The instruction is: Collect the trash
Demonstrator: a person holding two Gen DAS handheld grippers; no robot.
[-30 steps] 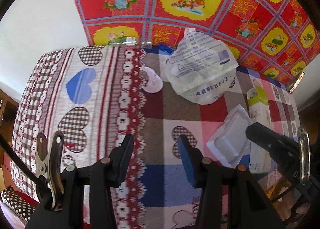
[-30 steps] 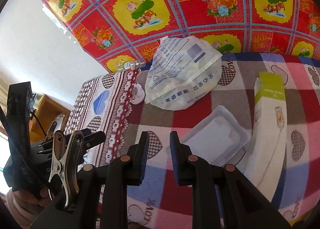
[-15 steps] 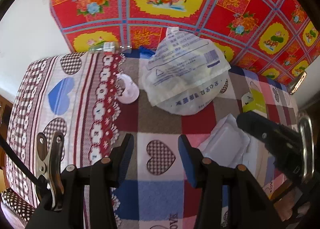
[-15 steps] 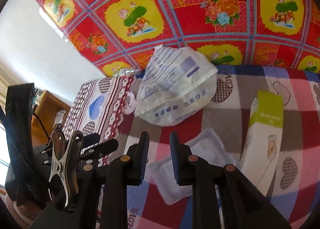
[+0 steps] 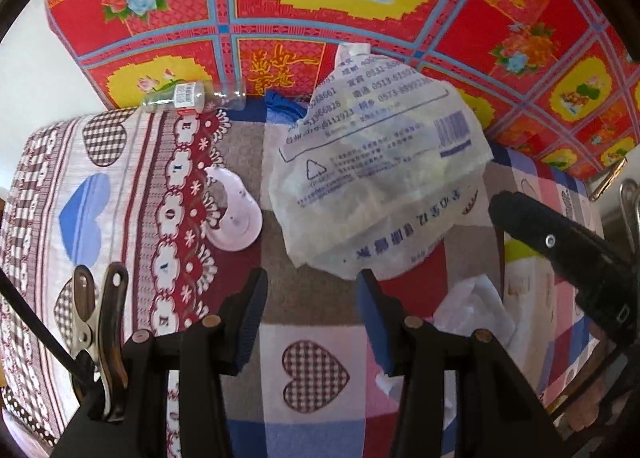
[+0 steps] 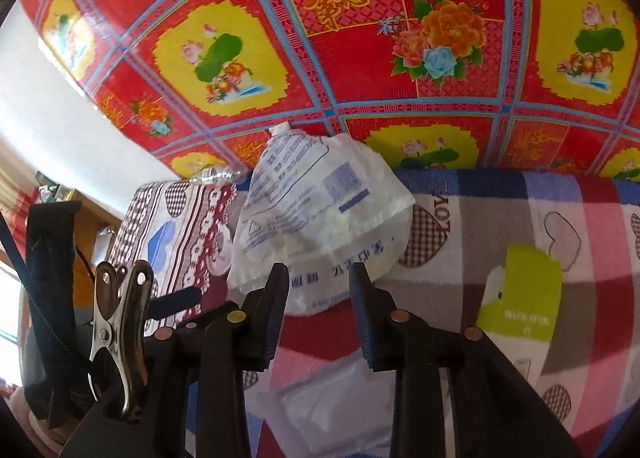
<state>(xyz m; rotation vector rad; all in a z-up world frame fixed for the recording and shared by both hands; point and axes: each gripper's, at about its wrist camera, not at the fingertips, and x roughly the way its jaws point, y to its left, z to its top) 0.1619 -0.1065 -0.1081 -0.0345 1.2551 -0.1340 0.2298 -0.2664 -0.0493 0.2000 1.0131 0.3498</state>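
Two grippers hang over the table with the heart-pattern cloth [image 5: 312, 290]. The left gripper [image 5: 311, 322] stands half open and empty. The right gripper [image 6: 318, 312] is opening its jaws, with nothing between them. The trash, a crumpled white plastic bag [image 5: 376, 182], lies in the middle of both frames, just beyond the fingertips. I judge the thin bag may slip or tear if only one loose fold is pinched. The pink lid [image 5: 236, 214] lies close at its left and could be knocked. The clear bottle [image 5: 192, 96] sits at the far edge, upper left. Open cloth stays free at lower centre; the green box [image 6: 520, 294] and the white tray [image 6: 332, 406] narrow the right side.
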